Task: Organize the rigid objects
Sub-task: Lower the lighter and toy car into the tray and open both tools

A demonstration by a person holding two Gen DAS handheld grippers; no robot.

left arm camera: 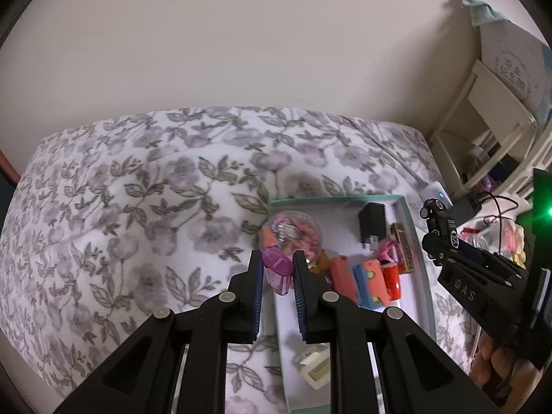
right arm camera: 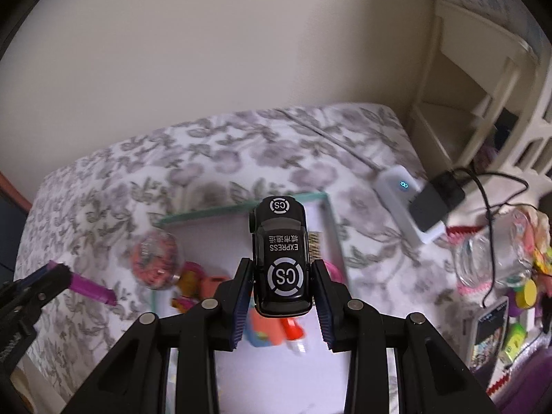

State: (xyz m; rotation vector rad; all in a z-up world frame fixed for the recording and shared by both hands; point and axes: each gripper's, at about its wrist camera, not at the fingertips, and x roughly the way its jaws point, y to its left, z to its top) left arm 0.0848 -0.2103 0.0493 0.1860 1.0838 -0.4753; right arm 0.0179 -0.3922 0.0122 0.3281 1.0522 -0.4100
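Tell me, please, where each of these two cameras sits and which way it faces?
Left wrist: sits on the left tool, looking along its fingers down at the teal-rimmed box on the floral bedspread; the tool grips a purple container.
Right wrist: sits on the right tool, facing the same box; it grips a black toy car.
Shared: box, bedspread, each other's tool.

2 hand-held grippers (left arm camera: 277,276) (right arm camera: 281,296), 1 tray (left arm camera: 331,200), 1 toy car (right arm camera: 281,258), 1 purple case (left arm camera: 277,267).
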